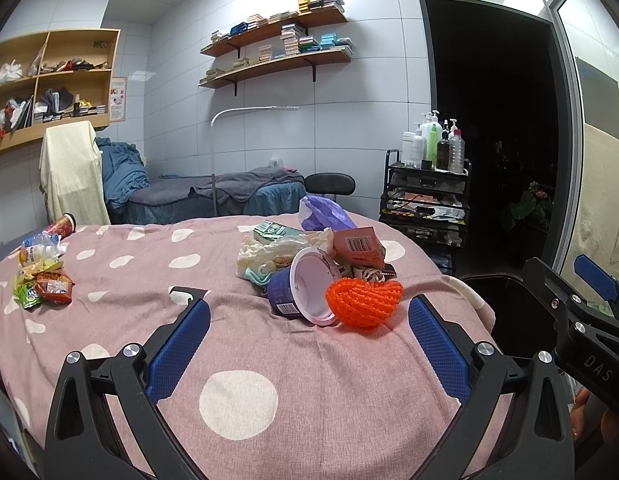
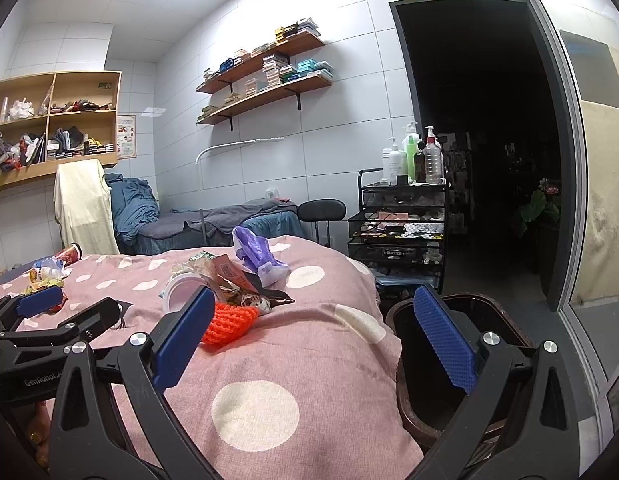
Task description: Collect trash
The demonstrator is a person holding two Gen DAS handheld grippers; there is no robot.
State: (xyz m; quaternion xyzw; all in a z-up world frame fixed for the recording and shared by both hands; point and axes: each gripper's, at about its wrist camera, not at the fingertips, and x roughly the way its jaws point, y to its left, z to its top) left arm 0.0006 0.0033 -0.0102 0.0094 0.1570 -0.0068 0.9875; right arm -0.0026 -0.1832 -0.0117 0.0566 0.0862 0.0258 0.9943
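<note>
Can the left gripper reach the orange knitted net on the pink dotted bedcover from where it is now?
Probably yes. The left gripper is open and empty, and the orange knitted net lies just ahead between its fingers, at the near edge of the trash pile. Only bare pink dotted bedcover lies between; the tipped purple cup touches the net's side.

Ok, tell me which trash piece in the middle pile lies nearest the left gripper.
The orange net: it sits at the pile's front edge, just ahead of the open left gripper.

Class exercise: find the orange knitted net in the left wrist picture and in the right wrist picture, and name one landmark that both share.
Left wrist: orange knitted net right of centre, against the tipped purple cup.
Right wrist: left of centre, beside the left blue finger pad.
Shared landmark: purple plastic bag.
</note>
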